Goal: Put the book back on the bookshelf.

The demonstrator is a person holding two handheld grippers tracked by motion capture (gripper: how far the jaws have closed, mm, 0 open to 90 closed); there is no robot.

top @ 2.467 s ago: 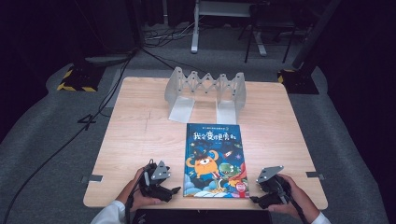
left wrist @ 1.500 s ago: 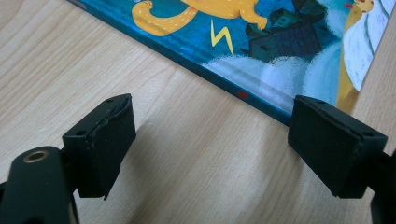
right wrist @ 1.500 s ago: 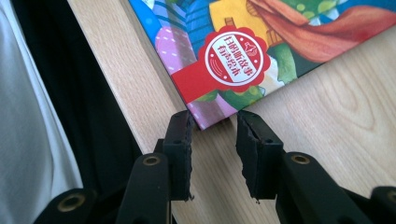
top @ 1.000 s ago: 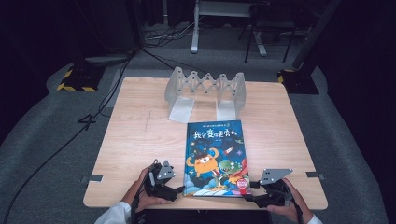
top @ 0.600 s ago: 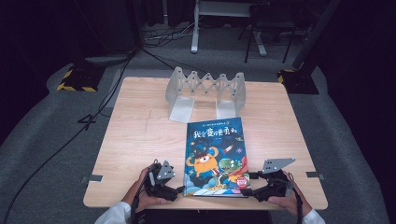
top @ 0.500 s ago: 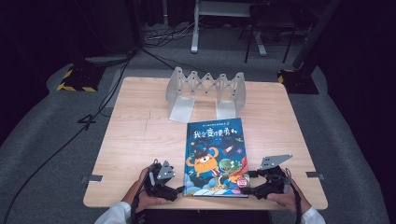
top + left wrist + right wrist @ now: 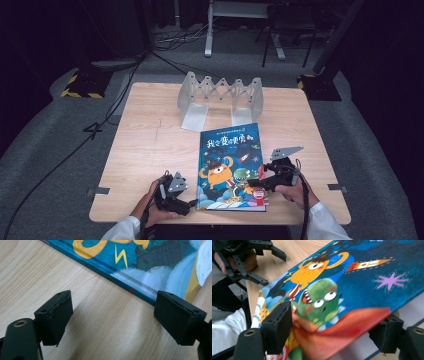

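From the high view, a picture book [image 7: 231,169] lies flat on the near half of the wooden table [image 7: 145,150], its cover facing up and its lower edge close to the table's near edge. The left gripper [image 7: 192,203] rests on the table just beside the book's lower left corner, held by the left hand [image 7: 150,205]. The right gripper [image 7: 253,183] sits at the book's lower right part, its tips over the cover's edge, held by the right hand [image 7: 295,189]. Beyond the book, near its top edge, stands a grey folding rack [image 7: 220,97], well apart from both grippers. Cables and dark stands lie on the floor past the table.

In the left gripper view, the jaws stand wide apart with bare table [image 7: 105,322] between them. The book's blue edge [image 7: 120,277] runs across just ahead of the jaw tips; the right-hand jaw sits very near that edge, but I cannot tell if it touches. Nothing is held.

In the right gripper view, the jaws have just been opening and now stand wide, released, with the book's cover [image 7: 342,305] lying between them and above a white page beneath. The pads do not press it. The left gripper [image 7: 273,268] shows farther off at the book's far corner, a detail of closeness the high view leaves small.
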